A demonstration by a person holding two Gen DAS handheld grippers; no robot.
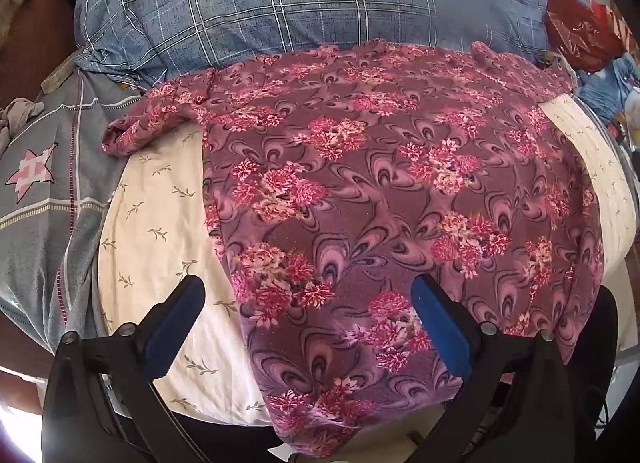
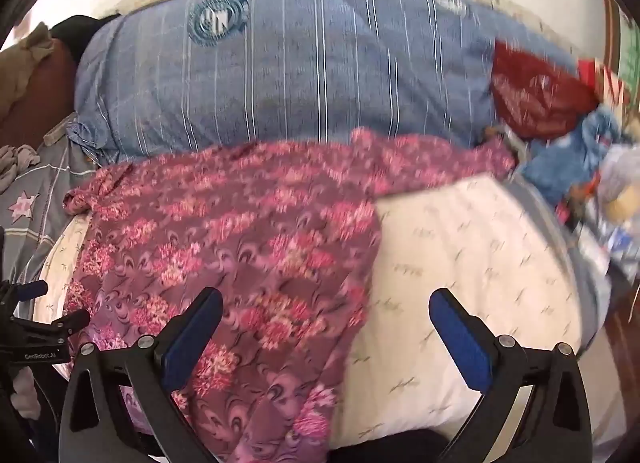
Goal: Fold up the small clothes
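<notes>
Purple floral soft-knit garment (image 1: 392, 191) lying spread flat across cream sprigged bed sheet (image 1: 160, 223); left tongs (image 1: 308, 327) and right tongs (image 2: 326, 337) both hovering spread, gripping nothing.

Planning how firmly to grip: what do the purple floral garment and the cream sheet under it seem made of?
Purple floral garment: thin, soft, matte knit or woven cloth, judging by its limp drape and small wrinkles. Cream leaf-print sheet: smooth matte fabric, probably cotton, lying nearly flat.
</notes>
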